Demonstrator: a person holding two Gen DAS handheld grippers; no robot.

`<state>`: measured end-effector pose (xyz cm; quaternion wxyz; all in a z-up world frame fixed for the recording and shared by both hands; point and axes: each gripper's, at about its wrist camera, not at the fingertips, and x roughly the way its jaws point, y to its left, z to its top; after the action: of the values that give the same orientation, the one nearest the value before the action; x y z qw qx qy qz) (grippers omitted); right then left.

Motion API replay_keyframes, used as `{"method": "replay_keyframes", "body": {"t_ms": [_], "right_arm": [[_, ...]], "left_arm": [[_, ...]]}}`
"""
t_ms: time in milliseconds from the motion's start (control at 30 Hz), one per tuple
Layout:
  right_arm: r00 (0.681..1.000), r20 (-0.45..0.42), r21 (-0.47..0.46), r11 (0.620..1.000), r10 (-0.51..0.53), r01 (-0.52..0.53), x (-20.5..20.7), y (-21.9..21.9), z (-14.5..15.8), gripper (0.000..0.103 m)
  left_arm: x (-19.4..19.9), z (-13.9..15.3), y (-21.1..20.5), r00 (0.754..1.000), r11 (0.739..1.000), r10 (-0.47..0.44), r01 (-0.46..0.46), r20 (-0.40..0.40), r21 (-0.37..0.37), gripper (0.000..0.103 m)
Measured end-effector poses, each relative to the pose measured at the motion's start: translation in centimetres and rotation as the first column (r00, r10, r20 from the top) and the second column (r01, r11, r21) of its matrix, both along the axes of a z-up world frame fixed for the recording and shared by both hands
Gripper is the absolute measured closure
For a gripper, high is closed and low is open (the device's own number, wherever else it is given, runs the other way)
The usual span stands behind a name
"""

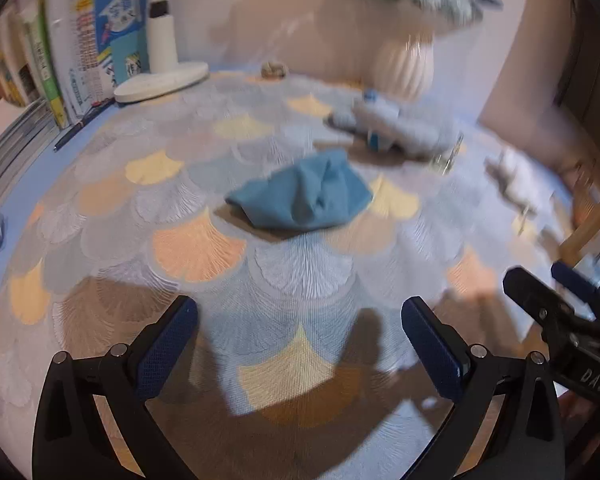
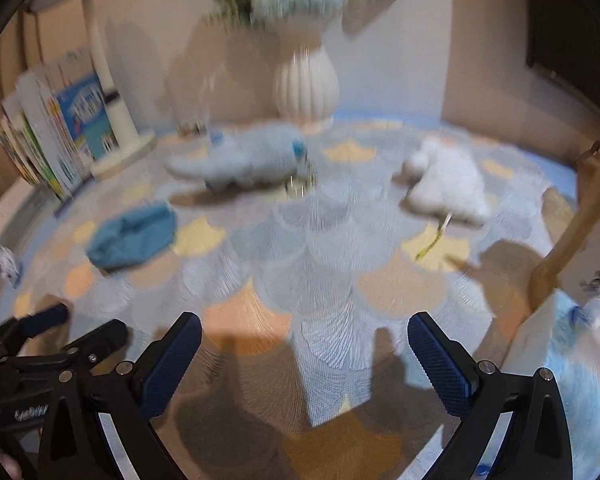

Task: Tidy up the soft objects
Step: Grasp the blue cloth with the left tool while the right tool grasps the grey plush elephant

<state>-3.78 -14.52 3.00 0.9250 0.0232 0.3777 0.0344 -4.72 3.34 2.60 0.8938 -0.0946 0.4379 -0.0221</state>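
The crumpled blue cloth (image 1: 300,196) is left loose on the patterned fan-print table cover (image 1: 196,248), well ahead of the left gripper (image 1: 300,344). Both it and the right gripper (image 2: 305,354) are held wide and empty, likely ready for grabbing.

Left gripper (image 1: 299,320): jaws spread wide, nothing between the blue-padded fingers (image 1: 168,348), held above the surface. Right gripper (image 2: 305,336): jaws likewise spread wide and empty, positioned just beside the left gripper on its right.
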Motion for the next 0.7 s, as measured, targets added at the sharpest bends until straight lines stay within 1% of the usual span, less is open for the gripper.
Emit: {"method": "replay_keyframes", "body": {"t_ms": [33,67,100,133,200,267,367,433,500,600,633,700], "right_arm": [[0.999,0.032,-0.001,1.000,0.005,-0.005,-0.7,0.0,0.5,0.000],[0.999,0.034,-0.005,1.000,0.012,-0.012,-0.9,0.2,0.7,0.000],[0.999,0.023,-0.007,1.000,0.023,-0.023,-1.0,0.4,0.8,0.000],[0.999,0.004,0.002,0.999,0.040,-0.040,-1.0,0.7,1.1,0.000],[0.997,-0.009,0.047,0.996,0.079,-0.079,-0.6,0.9,2.3,0.000],[0.993,-0.019,0.088,0.990,0.113,-0.111,0.6,0.9,4.1,0.000],[0.992,-0.031,0.118,0.986,0.123,-0.118,3.5,0.7,6.3,0.000],[0.993,-0.051,0.127,0.987,0.109,-0.102,5.9,0.3,7.0,0.000],[0.992,-0.076,0.137,0.987,0.101,-0.090,8.0,-0.1,6.8,0.000],[0.985,-0.144,0.176,0.982,0.094,-0.068,12.0,-0.7,5.2,0.000],[0.983,-0.157,0.181,0.981,0.091,-0.062,12.7,-0.9,4.7,0.000],[0.976,-0.204,0.210,0.977,0.083,-0.039,14.9,-1.2,2.9,0.000]], "left_arm": [[-0.5,0.6,0.8,0.999,0.999,0.004,-0.003,0.035,-0.048,0.001],[-0.7,0.9,1.4,0.999,0.997,0.008,-0.004,0.050,-0.081,0.001],[-0.8,1.2,2.0,0.999,0.994,0.014,-0.008,0.052,-0.112,0.001],[-0.7,1.5,2.6,0.999,0.992,0.022,-0.017,0.045,-0.128,0.001],[-0.2,2.2,3.2,0.999,0.991,0.023,-0.018,0.037,-0.132,0.001],[0.6,3.1,3.5,0.998,0.992,0.015,-0.008,0.056,-0.128,0.001],[2.4,3.8,2.5,0.996,0.996,-0.037,0.043,0.079,-0.075,0.001],[4.2,3.3,1.6,0.995,0.997,-0.066,0.069,0.073,-0.035,0.001],[5.7,2.3,1.4,0.996,0.997,-0.073,0.074,0.048,-0.022,0.001],[7.0,0.8,1.4,0.997,0.997,-0.054,0.057,0.052,-0.051,0.001],[7.3,0.2,1.5,0.999,0.998,-0.037,0.039,0.029,-0.058,0.001],[7.6,-0.3,1.5,0.999,0.997,-0.043,0.043,0.001,-0.065,0.002]]}}
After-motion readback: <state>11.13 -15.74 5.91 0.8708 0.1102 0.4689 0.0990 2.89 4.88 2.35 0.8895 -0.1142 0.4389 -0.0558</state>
